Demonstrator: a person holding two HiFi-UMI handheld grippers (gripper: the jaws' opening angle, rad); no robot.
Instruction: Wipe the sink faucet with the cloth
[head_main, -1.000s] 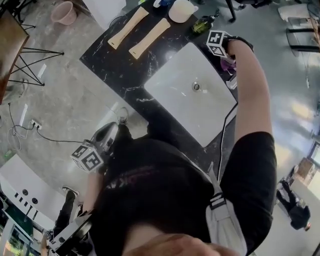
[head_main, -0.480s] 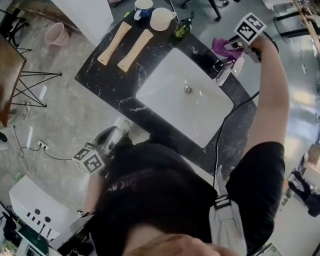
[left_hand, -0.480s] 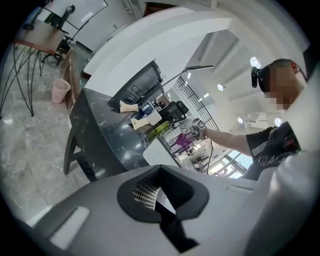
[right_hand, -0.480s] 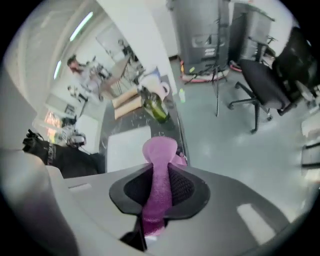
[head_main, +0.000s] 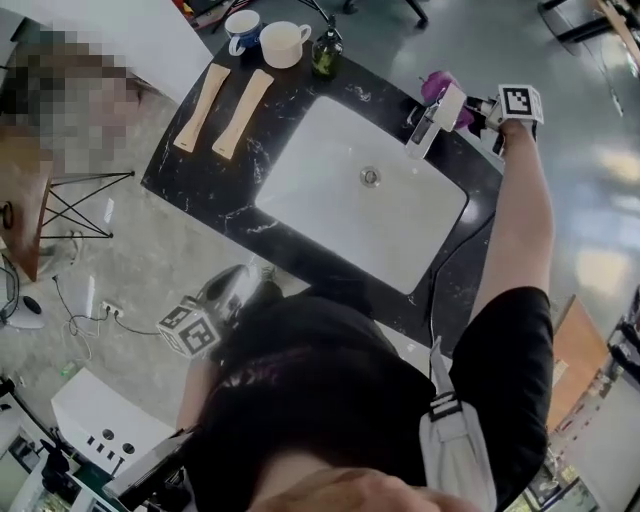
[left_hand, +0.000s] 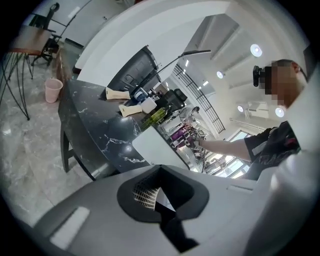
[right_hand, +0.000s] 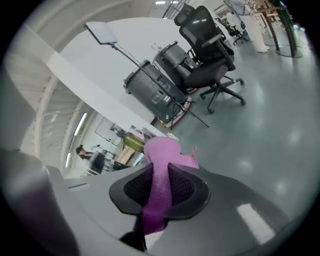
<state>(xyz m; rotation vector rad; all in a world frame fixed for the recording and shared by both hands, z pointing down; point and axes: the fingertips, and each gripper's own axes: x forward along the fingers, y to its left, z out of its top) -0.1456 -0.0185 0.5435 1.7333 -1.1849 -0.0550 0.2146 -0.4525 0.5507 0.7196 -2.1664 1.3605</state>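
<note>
Surface (head_main: 225, 150): black, marbled, seen from above in head view. A white rectangular sink (head_main: 330, 220) is set into it, with the drain (head_main: 371, 177) near the middle of the basin.

Faucet (head_main: 430, 118): it stands on the rim at the sink's far right side, and its spout reaches toward the basin.

Your right arm is stretched out over the surface's right end. The right tongs (right_hand: 159, 186) sit just beyond the faucet, on the side away from the basin. In the right gripper view they pinch the cloth (right_hand: 160, 150). The purple fabric runs up between the two dark pads and bulges out past the tips, so the jaws are parted only by the fabric. In head view the cloth shows at the faucet's upper end and behind its body, and it looks pressed against the metal. The exact contact cannot be read at this size.

Your left tongs (left_hand: 159, 199) hang low at your side, off the near edge of the surface and above the floor. The left gripper view shows them pressed together with nothing between them, pointing toward the surface and touching nothing.

At the far left end of the surface two wooden pieces (head_main: 222, 103) lie side by side. Beyond them stand two cups (head_main: 283, 42) and a green bottle (head_main: 323, 52).
</note>
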